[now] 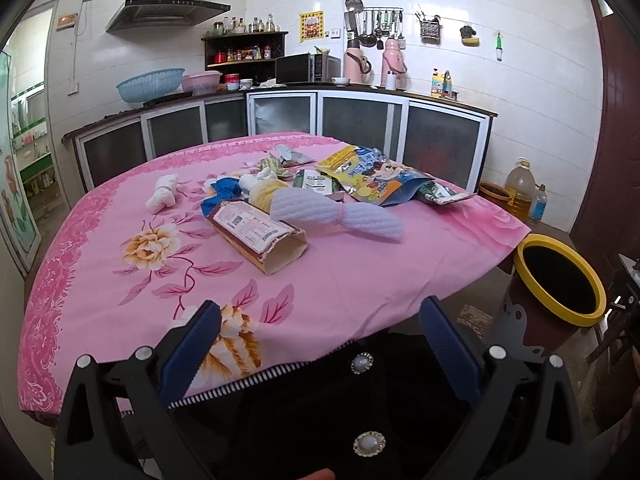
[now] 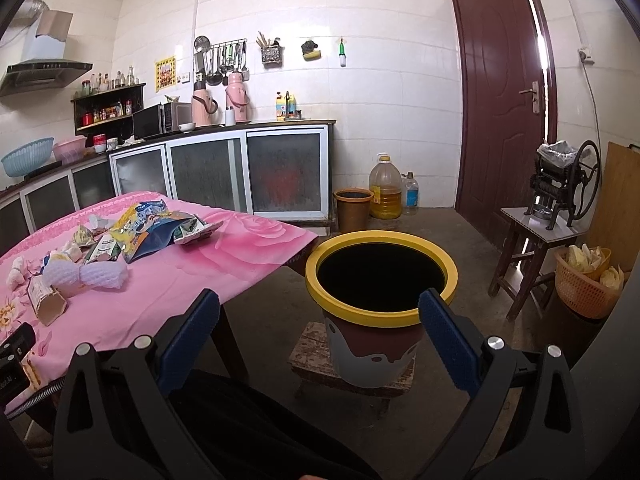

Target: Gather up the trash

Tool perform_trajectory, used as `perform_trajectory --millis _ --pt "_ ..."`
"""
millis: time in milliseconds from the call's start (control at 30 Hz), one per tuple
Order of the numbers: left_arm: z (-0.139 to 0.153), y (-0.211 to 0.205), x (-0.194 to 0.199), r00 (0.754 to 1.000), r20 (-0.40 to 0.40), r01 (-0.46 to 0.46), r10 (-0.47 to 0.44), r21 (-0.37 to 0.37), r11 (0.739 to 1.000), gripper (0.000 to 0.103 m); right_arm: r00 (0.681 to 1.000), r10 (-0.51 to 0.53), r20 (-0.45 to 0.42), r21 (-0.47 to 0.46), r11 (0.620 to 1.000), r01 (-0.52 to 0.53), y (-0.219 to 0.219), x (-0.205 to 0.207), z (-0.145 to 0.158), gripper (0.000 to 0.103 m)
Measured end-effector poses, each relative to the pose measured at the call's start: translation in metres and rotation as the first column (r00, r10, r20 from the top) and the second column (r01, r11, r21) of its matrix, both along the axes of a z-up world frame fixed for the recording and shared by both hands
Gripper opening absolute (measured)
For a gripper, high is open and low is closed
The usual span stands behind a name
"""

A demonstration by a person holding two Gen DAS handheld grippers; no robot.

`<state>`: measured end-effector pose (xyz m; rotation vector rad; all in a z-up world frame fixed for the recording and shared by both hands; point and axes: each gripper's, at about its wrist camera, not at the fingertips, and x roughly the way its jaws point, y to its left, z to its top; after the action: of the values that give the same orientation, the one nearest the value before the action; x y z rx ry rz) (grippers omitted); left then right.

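Item: torn cardboard box point(image 1: 260, 236), at twelve o'clock from our nearer left gripper point(image 1: 320, 316), long axis running ten-to-four. Both left and right gripper point(image 2: 320, 300) released, empty.

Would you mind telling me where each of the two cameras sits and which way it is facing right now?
Left wrist: on the left gripper, open, held low at the near edge of the pink table, facing the trash on it; dark clothing shows below.
Right wrist: on the right gripper, open, right of the table, facing the yellow-rimmed bin on a low stool.
Shared: table, bin, white foam net, kitchen counter.
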<state>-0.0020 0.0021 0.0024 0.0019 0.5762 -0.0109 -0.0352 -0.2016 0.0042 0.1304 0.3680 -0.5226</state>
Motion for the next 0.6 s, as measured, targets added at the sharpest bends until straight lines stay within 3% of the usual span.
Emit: perform_trajectory --millis 600 --pt "0.003 -0.0002 0.0006 1.0 0.001 -0.006 0.005 0.007 1.0 0.096 0.999 -0.008 0.042 0.014 1.0 0.007 -0.0077 -0.0082 0.0045 0.096"
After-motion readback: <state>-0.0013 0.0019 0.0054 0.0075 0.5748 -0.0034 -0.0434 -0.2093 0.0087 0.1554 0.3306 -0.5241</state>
